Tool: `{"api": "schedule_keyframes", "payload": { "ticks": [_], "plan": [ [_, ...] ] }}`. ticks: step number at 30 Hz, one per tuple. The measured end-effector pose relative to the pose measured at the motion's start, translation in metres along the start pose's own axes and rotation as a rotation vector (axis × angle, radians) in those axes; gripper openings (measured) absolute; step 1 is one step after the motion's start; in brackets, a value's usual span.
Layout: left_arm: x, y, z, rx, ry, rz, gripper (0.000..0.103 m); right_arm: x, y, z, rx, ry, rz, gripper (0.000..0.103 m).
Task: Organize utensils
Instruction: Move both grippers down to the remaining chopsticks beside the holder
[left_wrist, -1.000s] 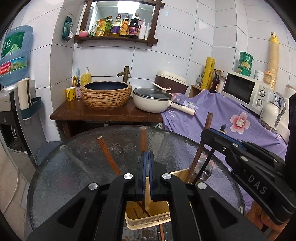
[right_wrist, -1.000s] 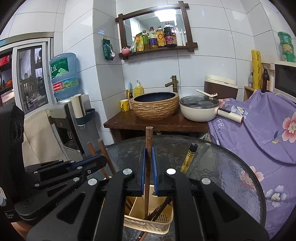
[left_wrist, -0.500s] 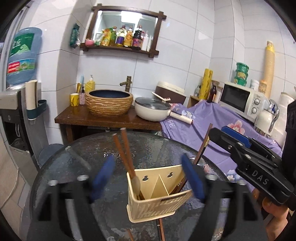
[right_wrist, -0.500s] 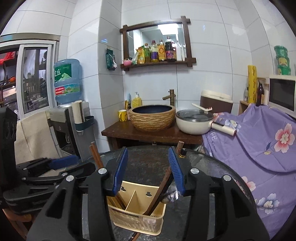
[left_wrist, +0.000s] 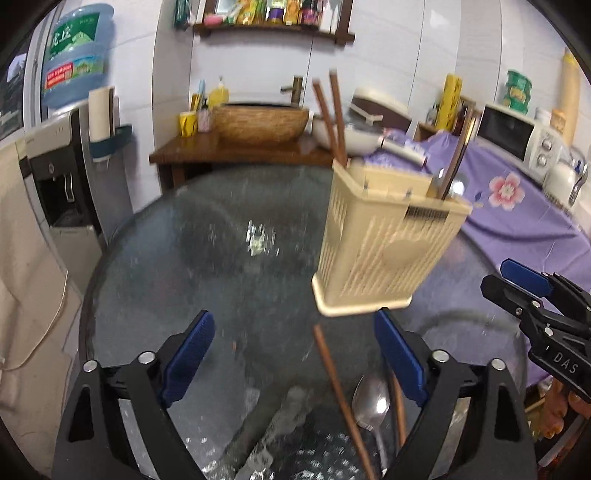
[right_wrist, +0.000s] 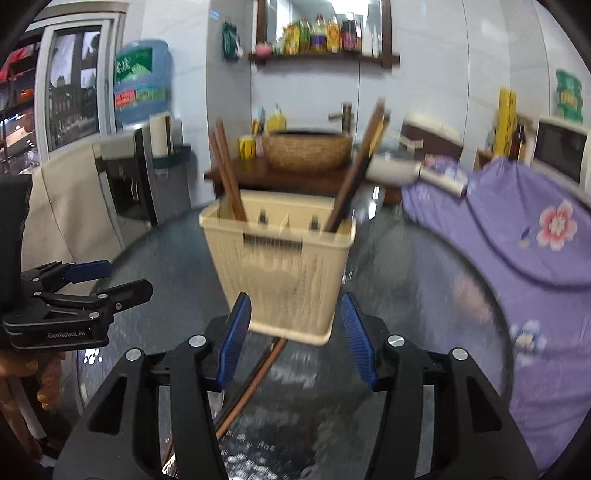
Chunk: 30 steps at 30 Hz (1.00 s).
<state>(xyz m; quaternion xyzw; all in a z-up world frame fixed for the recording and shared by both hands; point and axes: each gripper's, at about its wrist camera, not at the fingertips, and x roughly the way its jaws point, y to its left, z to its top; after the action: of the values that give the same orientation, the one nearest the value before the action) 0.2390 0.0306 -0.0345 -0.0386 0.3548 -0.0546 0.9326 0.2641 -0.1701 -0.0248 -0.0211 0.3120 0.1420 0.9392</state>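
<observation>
A cream utensil basket (left_wrist: 384, 254) (right_wrist: 284, 266) stands on the round glass table (left_wrist: 184, 258). Two brown chopsticks (left_wrist: 332, 118) (right_wrist: 227, 173) lean in its left compartment. Dark chopsticks (left_wrist: 458, 155) (right_wrist: 358, 166) and a spoon (left_wrist: 437, 184) sit in its right one. A loose brown chopstick (left_wrist: 336, 384) (right_wrist: 255, 380) and a metal spoon (left_wrist: 371, 402) lie on the glass in front of the basket. My left gripper (left_wrist: 293, 328) (right_wrist: 110, 277) is open over them and holds nothing. My right gripper (right_wrist: 295, 301) (left_wrist: 517, 280) faces the basket's base, its jaws opening, pads off it.
Behind the table is a wooden stand (left_wrist: 229, 155) with a woven basin (left_wrist: 260, 122) and a white pan (left_wrist: 354, 140). A purple flowered cloth (right_wrist: 517, 229) covers the counter on the right, beside a microwave (left_wrist: 513, 133). A water dispenser (left_wrist: 62, 173) stands on the left.
Both grippers were shut on chopsticks above the basket; both have let go, opened and sunk toward the table. Those chopsticks now stand in the basket.
</observation>
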Motion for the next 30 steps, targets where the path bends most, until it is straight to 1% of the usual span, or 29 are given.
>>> {"api": "schedule_keyframes", "payload": {
  "ticks": [1, 4, 7, 11, 16, 18, 22, 24, 26, 27, 30],
  "plan": [
    [0.005, 0.001, -0.007, -0.004, 0.021, 0.007, 0.076, 0.007, 0.000, -0.008, 0.019, 0.028, 0.009, 0.052],
    [0.019, 0.010, -0.026, -0.049, 0.083, -0.009, 0.069, 0.028, 0.003, -0.034, 0.051, 0.113, 0.017, 0.052],
    [0.025, 0.015, -0.036, -0.069, 0.110, -0.010, 0.065, 0.042, 0.012, -0.053, 0.040, 0.176, 0.014, 0.052],
    [0.024, 0.016, -0.043, -0.064, 0.119, 0.000, 0.065, 0.056, 0.022, -0.074, 0.036, 0.243, 0.003, 0.052],
    [0.023, 0.010, -0.045, -0.051, 0.118, -0.006, 0.065, 0.063, 0.032, -0.082, 0.016, 0.273, -0.006, 0.051],
    [0.022, 0.007, -0.047, -0.045, 0.119, -0.009, 0.065, 0.063, 0.035, -0.080, 0.000, 0.275, -0.027, 0.051],
    [0.023, 0.002, -0.047, -0.036, 0.118, -0.015, 0.065, 0.058, 0.028, -0.080, -0.025, 0.292, -0.068, 0.051],
    [0.025, 0.001, -0.047, -0.030, 0.121, -0.018, 0.064, 0.056, 0.018, -0.079, -0.022, 0.294, -0.086, 0.051],
    [0.027, 0.000, -0.046, -0.031, 0.125, -0.023, 0.063, 0.055, 0.011, -0.078, 0.026, 0.294, -0.043, 0.051],
    [0.029, -0.001, -0.046, -0.031, 0.129, -0.026, 0.060, 0.055, 0.007, -0.076, 0.056, 0.293, -0.016, 0.051],
    [0.033, -0.002, -0.041, -0.042, 0.132, -0.036, 0.053, 0.057, 0.006, -0.069, 0.088, 0.272, -0.007, 0.050]
  ]
}}
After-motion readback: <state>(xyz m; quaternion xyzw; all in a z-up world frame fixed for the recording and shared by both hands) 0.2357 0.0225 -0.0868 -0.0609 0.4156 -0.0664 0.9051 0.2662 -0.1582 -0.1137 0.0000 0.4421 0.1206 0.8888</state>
